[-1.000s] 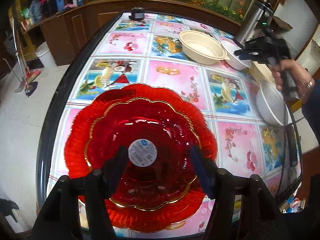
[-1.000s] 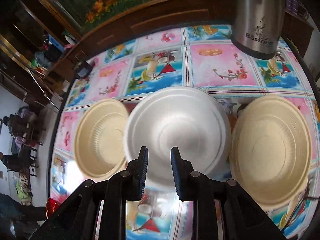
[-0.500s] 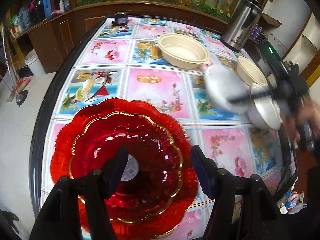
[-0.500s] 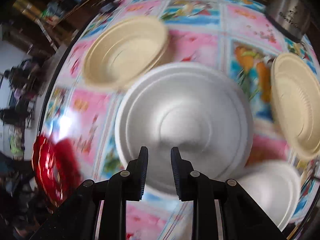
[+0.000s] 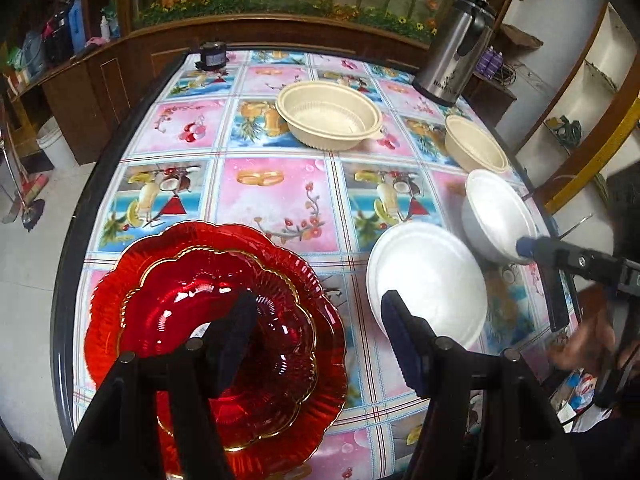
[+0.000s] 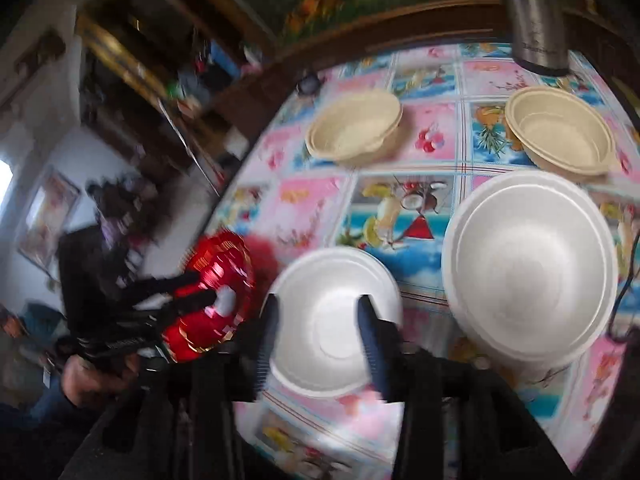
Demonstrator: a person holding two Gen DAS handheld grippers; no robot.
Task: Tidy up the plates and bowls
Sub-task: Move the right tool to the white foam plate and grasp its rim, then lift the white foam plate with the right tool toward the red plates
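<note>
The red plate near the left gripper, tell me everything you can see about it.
The red plate looks like glossy translucent plastic or glass, ribbed, with a scalloped rim. A smaller red dish with a gold-edged rim sits nested on it, a white sticker partly showing at its centre. The stack lies flat on the patterned tablecloth near the table's edge. The left gripper is open above it; contact can't be judged.

Soft daylight fills both views, with white glare spots glinting on the red plate (image 5: 216, 320). The left wrist picture is sharp, its edges bowed and dark-cornered by the fisheye. The right wrist picture is smeared by motion blur, worst left of the white bowl (image 6: 332, 320).
</note>
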